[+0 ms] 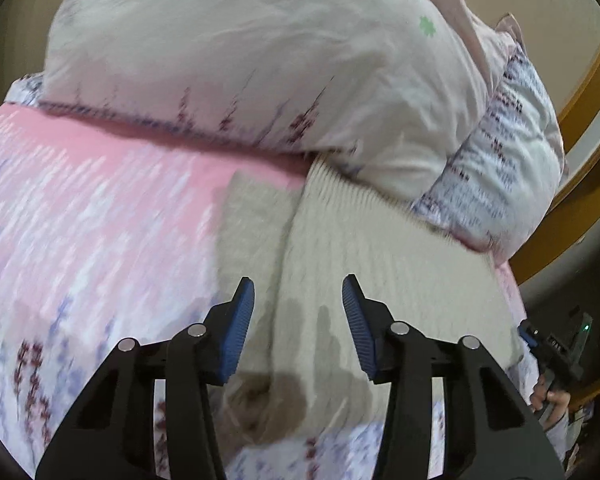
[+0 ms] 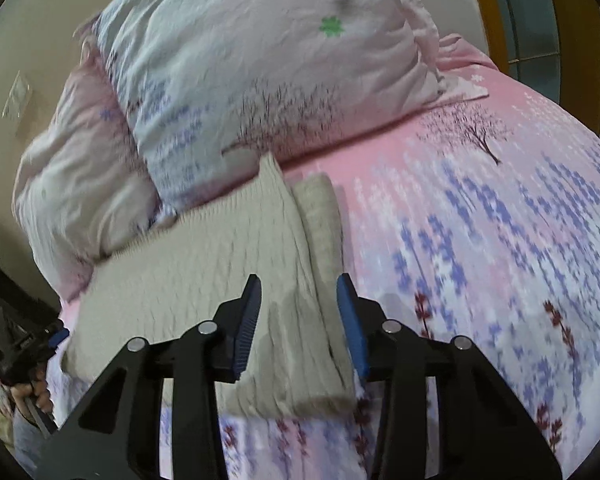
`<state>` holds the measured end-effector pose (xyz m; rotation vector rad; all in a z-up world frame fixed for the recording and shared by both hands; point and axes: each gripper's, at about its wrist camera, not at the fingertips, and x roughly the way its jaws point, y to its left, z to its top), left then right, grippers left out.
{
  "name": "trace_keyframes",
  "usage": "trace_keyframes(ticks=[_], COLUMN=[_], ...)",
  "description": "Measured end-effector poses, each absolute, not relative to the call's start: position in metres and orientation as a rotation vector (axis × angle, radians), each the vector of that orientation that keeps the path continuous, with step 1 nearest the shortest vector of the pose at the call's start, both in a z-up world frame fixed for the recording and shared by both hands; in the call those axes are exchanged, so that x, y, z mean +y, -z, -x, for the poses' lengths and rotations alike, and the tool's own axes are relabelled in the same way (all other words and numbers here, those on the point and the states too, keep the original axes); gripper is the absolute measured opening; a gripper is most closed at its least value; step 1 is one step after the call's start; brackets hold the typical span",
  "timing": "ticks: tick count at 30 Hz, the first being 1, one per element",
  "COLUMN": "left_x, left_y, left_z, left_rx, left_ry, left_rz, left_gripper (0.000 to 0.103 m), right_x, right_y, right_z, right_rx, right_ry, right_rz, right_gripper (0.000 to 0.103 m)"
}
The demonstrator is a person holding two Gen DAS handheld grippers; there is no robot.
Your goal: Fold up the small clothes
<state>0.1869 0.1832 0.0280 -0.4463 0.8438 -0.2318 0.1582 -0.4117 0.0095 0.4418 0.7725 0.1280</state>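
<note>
A beige knitted garment (image 1: 380, 248) lies folded flat on the bed, with a narrow folded flap along one side (image 2: 320, 220). My left gripper (image 1: 298, 280) hovers open above it, blue pads apart with only the cloth seen below them. My right gripper (image 2: 298, 278) is also open over the garment (image 2: 204, 264), near its flap side, and its pads do not press the cloth. Each gripper shows at the edge of the other's view: the right gripper (image 1: 552, 344) and the left gripper (image 2: 40, 340), each held by a hand.
The bed sheet (image 1: 100, 200) is pink with purple and white flowers and spreads wide beside the garment (image 2: 500, 240). A bulky pale quilt (image 1: 240, 60) and a pillow (image 2: 260, 60) sit just behind the garment. A wooden frame (image 1: 580, 120) borders the bed.
</note>
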Motion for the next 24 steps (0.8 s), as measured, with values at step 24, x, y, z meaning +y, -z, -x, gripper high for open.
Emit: trace_keyframes(ticks=[24], left_x=[0.158], left_y=[-0.009], left_z=[-0.173], left_rx=[0.885], left_ry=[0.255], left_rz=[0.302], left_gripper=[0.019], right_x=[-0.392], right_y=[0.000], right_z=[-0.149], right_rx=[0.815], right_ry=[-0.135], right_rz=[-0.287], right_gripper=[0.030])
